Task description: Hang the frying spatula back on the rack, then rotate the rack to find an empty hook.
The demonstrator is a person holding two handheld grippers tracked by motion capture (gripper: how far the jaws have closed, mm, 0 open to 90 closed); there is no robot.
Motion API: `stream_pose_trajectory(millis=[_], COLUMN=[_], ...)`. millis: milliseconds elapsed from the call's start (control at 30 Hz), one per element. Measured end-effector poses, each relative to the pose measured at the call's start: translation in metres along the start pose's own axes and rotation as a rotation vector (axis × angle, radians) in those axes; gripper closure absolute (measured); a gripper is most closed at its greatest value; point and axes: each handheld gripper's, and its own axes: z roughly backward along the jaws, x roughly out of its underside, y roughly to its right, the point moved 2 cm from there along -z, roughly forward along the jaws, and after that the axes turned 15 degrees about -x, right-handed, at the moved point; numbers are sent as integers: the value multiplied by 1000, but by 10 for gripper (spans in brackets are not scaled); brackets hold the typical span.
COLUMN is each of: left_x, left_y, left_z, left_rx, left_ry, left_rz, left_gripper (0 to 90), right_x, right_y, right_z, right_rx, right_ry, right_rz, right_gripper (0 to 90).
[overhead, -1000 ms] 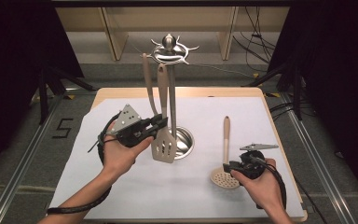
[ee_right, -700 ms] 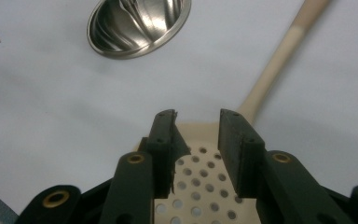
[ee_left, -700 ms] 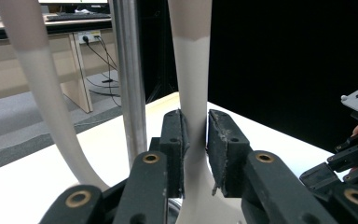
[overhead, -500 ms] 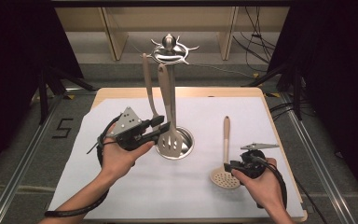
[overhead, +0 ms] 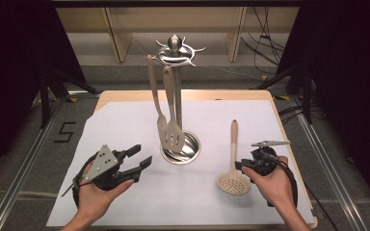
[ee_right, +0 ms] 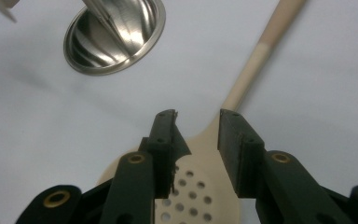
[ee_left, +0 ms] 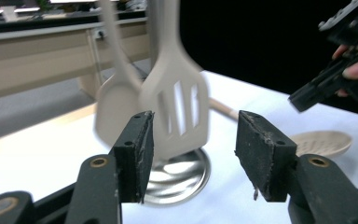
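Hovering my right tongs [ee_right: 196, 116] open astride the skimmer's [overhead: 233, 183] neck near the bench's right edge, left tongs [overhead: 141, 157] open and empty. Closing off-centre could, I judge, skid it across the white sheet [overhead: 125, 120] toward the rack [overhead: 180, 147].

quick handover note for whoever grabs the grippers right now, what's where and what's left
Left gripper: open, holding nothing, off to the left of the utensil stand.
Right gripper: jaws open on either side of the skimmer where bowl meets handle, not yet closed.
Slotted turner and plain spatula hang from the stand; the skimmer lies flat on the white sheet, right of the stand's base.
Done: two utensils hung. Left: likely grip the skimmer and hang it.
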Motion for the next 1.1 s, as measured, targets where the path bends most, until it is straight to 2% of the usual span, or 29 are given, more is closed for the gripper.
stream_pose_trajectory(millis=[67, 133, 167, 200, 233, 267, 333, 367, 400, 533, 600, 667, 700, 733, 800, 867, 933, 967, 1000, 1033, 1067, 1100], left_x=[4, 6, 6, 6, 6, 7, 8, 10, 12, 17, 17, 17, 17, 18, 19, 20, 21, 21, 21, 22, 22, 22], left_y=[-5, -9, -10, -11, -13, -14, -17, -19, -20, -23, -24, -25, -25, -25, -26, -25, -25, -25, -25, -25, -24, -24], left_z=[0, -2, -3, -4, -3, -2, -3, -4, -2, -1, 0, 0, -1, -2, -3, -5, -7, -7, -6, -6, -7, -6], left_rx=[-15, -37, -35, -37, -62, -72, -88, -88, -102, -107, -114, -115, -115, -117, -115, -110, -100, -100, -106, -101, -95, -99], left_ry=[-4, -8, 6, 16, 3, 7, 9, 18, 1, -4, -9, -10, -11, -17, -23, -24, -19, -21, -32, -25, -17, -22], left_rz=[-4, 15, 17, 25, 24, 37, 52, 60, 60, 75, 78, 83, 89, 91, 89, 92, 84, 84, 79, 80, 87, 92], left_gripper=[457, 455, 453, 452, 451, 450, 447, 447, 447, 444, 442, 441, 441, 440, 440, 438, 438, 437, 436, 436, 436, 435], right_x=[-5, -8, -10, -12, -14, -17, -20, -21, -22, -24, -24, -26, -27, -27, -29, -30, -32, -33, -34, -36, -37, -38], right_y=[2, 4, 3, 6, 8, 6, 7, 8, 9, 14, 14, 18, 17, 21, 24, 27, 31, 30, 33, 35, 36, 39], right_z=[-1, 0, 0, -1, -2, -2, -4, -4, -5, -8, -11, -11, -10, -11, -12, -16, -18, -19, -21, -25, -27, -29], right_rx=[10, 19, 19, 24, 36, 33, 37, 37, 39, 53, 79, 76, 42, 51, 58, 49, 58, 64, 82, 108, 99, 106], right_ry=[9, 2, 4, 18, 23, 18, 23, 21, 19, 7, 13, 2, -7, -18, -25, -9, -43, -59, -80, -86, -89, -103], right_rz=[-10, 6, -2, 23, 49, 25, 11, 13, 16, 18, 15, 24, 3, 19, 12, -22, -29, -66, -59, -75, -80, -64], right_gripper=[671, 670, 670, 670, 670, 670, 669, 669, 669, 668, 668, 668, 668, 668, 670, 670, 670, 670, 669, 669, 669, 668])
